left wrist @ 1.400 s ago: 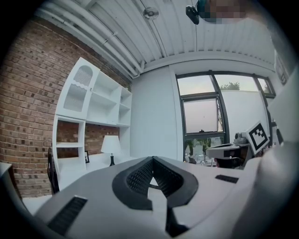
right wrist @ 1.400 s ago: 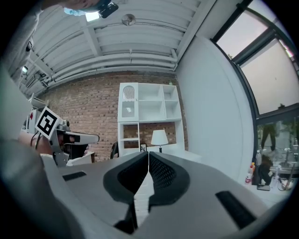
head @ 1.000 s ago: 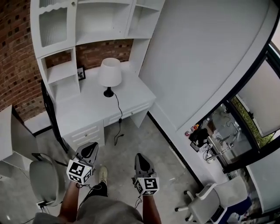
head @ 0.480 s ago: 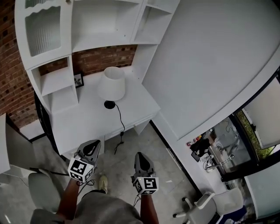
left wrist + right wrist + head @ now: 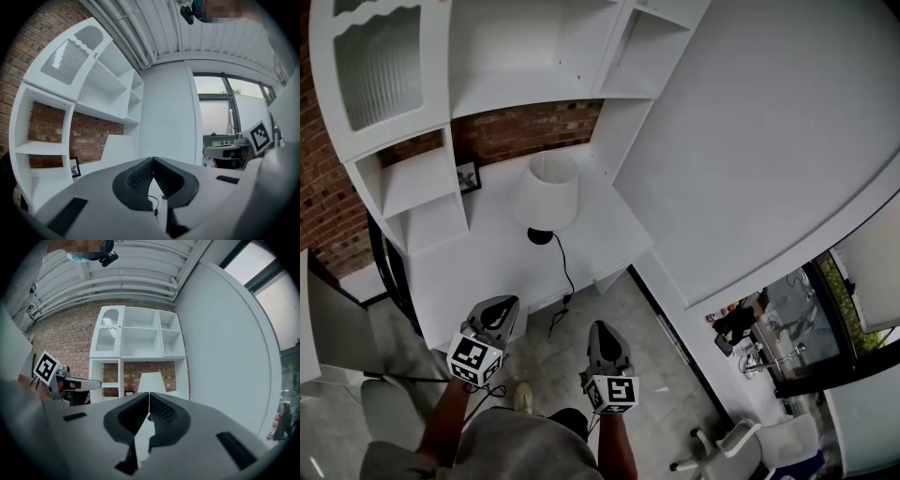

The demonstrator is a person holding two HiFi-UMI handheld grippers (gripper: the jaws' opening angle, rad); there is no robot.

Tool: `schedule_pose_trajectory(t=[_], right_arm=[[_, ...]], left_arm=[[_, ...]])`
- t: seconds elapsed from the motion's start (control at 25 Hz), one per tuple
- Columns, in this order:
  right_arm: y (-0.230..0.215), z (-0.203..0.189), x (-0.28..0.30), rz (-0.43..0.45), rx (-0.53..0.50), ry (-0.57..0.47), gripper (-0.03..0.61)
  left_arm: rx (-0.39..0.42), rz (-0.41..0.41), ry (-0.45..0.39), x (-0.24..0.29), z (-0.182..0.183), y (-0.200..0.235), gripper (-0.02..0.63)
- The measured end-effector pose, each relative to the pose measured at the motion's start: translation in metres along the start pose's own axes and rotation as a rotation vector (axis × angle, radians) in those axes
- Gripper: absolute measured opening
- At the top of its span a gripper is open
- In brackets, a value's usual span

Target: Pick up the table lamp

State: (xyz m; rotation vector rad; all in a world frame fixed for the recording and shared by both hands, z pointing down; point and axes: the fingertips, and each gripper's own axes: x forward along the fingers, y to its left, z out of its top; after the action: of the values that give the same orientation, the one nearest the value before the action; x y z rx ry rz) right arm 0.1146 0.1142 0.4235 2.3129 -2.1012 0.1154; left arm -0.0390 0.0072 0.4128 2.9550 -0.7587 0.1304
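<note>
The table lamp [image 5: 546,195] has a white shade and a small black base, and stands on the white desk [image 5: 487,267] under the shelf unit. Its black cord [image 5: 564,277] hangs over the desk's front edge. The lamp shade shows again ahead in the left gripper view [image 5: 118,149] and in the right gripper view [image 5: 152,382]. My left gripper [image 5: 504,307] and right gripper [image 5: 602,331] are both shut and empty, held side by side over the floor in front of the desk, well short of the lamp.
A white shelf unit [image 5: 487,75] with a brick wall behind it rises over the desk. A small framed picture [image 5: 470,175] leans left of the lamp. A large white wall panel [image 5: 750,141] stands on the right. Chairs [image 5: 741,448] sit on the floor nearby.
Both grippers have advanced toward the desk; the desk and lamp now lie nearer and lower in the head view. The jaws stayed shut.
</note>
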Motion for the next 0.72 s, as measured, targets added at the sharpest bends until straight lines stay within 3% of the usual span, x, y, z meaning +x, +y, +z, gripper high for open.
schedule_pose_trajectory(t=[0.32,0.6,0.72], right_arm=[[-0.006,-0.020,0.046,0.019,0.022,0.047,0.023],[-0.029,-0.027,0.098,0.059,0.023,0.064,0.023],[-0.042,-0.024,0.130,0.079,0.000,0.047,0.023]], left_arm=[[-0.009,-0.002,0.026,0.030,-0.011,0.026,0.002],[-0.034,0.059,0.045,0.066,-0.023,0.056,0.002],[-0.020,0.095,0.011,0.088,-0.023,0.073,0.002]])
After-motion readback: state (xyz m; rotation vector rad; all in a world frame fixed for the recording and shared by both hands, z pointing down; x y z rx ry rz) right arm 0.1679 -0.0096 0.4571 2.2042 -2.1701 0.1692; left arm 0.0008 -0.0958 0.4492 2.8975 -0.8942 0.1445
